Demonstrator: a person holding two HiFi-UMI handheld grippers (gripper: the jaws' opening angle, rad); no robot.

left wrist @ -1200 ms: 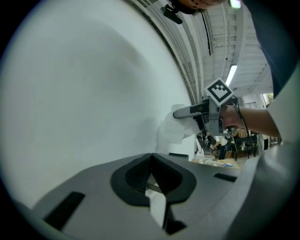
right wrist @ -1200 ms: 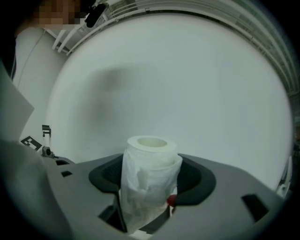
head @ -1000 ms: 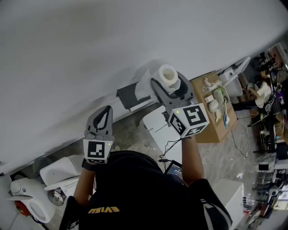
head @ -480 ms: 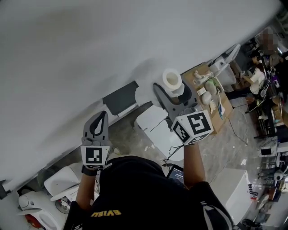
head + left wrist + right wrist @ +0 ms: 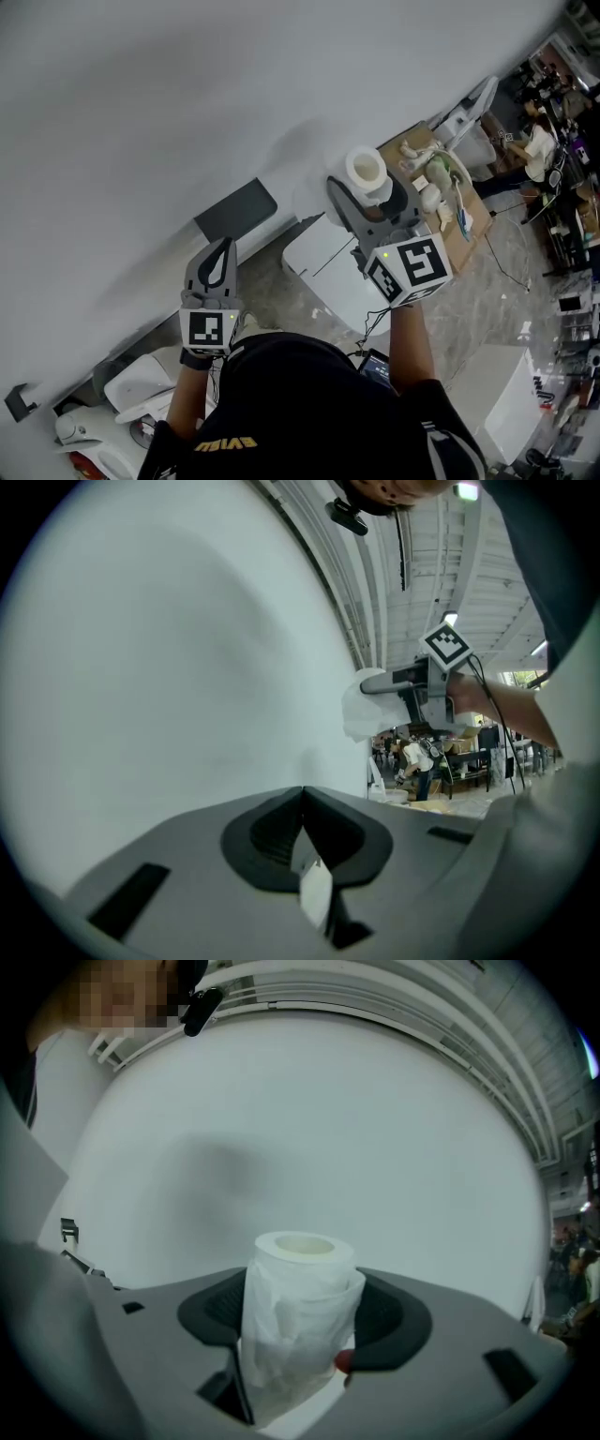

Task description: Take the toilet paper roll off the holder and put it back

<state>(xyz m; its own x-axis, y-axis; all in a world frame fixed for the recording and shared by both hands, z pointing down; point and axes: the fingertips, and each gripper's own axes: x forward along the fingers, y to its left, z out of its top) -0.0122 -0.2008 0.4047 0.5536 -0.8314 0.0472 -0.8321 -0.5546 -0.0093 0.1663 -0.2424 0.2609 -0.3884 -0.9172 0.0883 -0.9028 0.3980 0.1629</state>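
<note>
- The right gripper (image 5: 302,1279) was clamped on the toilet paper roll (image 5: 367,172), a jaw on each side, with the hollow core showing at 12 o'clock in the right gripper view.
- The left gripper (image 5: 302,791) had its jaws pressed together and empty, at 8 o'clock of the right one in the head view.
- The roll was clear of the dark grey holder (image 5: 234,210) on the white wall (image 5: 169,84), at the holder's 3 o'clock.
</note>
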